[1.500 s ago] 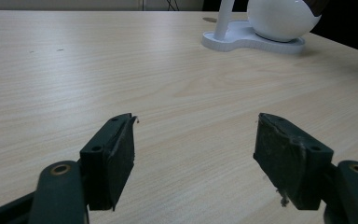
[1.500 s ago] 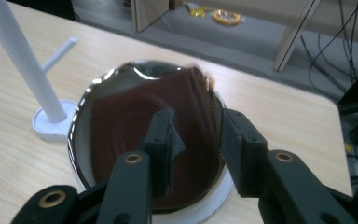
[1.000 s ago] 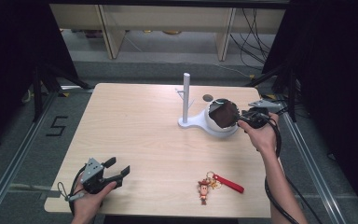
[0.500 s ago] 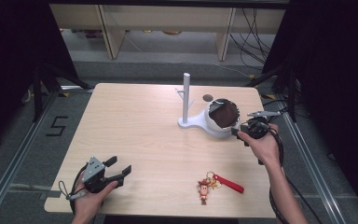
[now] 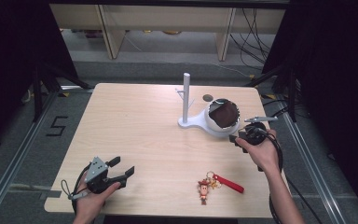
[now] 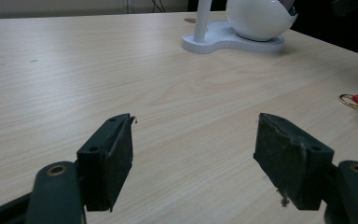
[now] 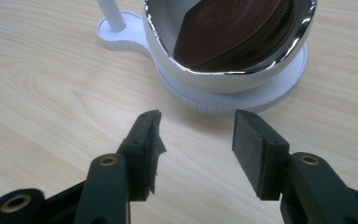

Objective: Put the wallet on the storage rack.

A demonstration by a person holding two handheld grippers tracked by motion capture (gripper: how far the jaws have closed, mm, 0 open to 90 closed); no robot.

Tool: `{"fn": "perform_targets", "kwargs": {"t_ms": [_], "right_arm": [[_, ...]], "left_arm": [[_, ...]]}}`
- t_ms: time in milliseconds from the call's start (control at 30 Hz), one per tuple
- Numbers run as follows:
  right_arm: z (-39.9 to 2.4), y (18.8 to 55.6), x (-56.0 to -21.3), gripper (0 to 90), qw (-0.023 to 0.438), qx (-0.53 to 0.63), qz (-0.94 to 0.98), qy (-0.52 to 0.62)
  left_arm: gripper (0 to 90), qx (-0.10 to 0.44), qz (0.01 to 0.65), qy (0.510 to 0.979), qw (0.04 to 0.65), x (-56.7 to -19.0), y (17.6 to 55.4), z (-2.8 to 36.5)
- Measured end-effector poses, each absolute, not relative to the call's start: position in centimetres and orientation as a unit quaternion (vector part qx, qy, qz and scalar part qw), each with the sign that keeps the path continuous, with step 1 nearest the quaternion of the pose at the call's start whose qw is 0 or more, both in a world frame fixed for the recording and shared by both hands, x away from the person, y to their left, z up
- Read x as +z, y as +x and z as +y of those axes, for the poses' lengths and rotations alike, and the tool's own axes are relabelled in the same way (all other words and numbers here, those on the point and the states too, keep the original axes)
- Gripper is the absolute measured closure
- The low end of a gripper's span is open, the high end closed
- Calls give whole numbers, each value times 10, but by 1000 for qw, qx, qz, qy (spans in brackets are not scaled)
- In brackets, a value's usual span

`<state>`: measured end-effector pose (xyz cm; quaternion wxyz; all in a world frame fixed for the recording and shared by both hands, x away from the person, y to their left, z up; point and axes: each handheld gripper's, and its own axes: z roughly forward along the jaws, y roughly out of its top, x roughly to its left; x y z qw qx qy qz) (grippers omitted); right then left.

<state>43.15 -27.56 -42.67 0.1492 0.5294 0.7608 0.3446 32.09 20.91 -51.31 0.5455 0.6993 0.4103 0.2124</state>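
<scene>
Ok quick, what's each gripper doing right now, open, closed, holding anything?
Left gripper: open, nothing between the jaws, low over the table.
Right gripper: open, holding nothing, just short of the white round stand.

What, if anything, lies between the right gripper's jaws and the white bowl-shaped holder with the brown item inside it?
Nothing visible does. In the right gripper view the right gripper has open, empty jaws, and only bare table separates them from the white holder just ahead. The keychain lies off to the side, nearer the person.

White round bowl stand (image 5: 216, 122) upright on the table; brown wallet (image 5: 224, 113) tilted inside.
</scene>
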Motion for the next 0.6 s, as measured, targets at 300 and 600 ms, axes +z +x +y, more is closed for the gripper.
{"fn": "perform_targets", "kwargs": {"t_ms": [300, 600], "right_arm": [[-273, 429, -424, 584, 109, 325, 787, 512], [-271, 419, -429, 615, 90, 310, 793, 517]], "left_arm": [[274, 203, 397, 715, 539, -508, 321, 197], [268, 185, 378, 732, 535, -506, 321, 184]]}}
